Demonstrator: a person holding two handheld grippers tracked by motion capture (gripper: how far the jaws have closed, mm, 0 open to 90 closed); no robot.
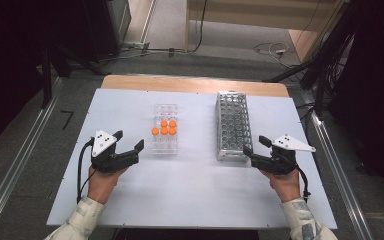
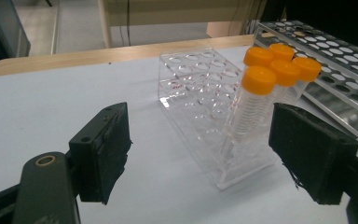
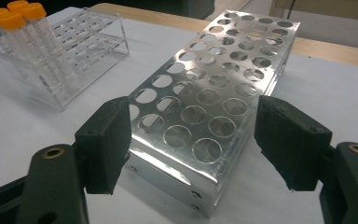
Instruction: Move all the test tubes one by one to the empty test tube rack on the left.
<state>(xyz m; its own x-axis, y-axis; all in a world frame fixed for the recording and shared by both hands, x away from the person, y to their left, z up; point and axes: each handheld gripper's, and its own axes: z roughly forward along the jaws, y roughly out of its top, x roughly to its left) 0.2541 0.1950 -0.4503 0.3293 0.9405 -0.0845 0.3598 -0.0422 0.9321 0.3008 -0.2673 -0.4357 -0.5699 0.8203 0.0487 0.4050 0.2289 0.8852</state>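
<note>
Near the worktop's [image 1: 190,200] front edge, both tongs gape empty: the left tongs [image 1: 128,140] should straddle one orange-capped tube [image 2: 254,109] squarely. The right tongs [image 1: 255,145] can steady the metal rack [image 1: 232,125].

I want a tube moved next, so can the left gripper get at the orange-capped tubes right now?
Probably yes: the left gripper is open, nothing lies between it and the orange-capped tubes.

Just a flat white tabletop [image 1: 195,190] with a light wooden strip [image 1: 180,84] along the far edge. Grey carpeted floor [image 1: 30,165] all around, shiny metal rails [image 1: 17,170] down both sides of the table. Loose black and white cables [image 1: 272,49] on the floor past the far end, plus a small black L-shaped mark [image 1: 67,118] off to the left.
</note>
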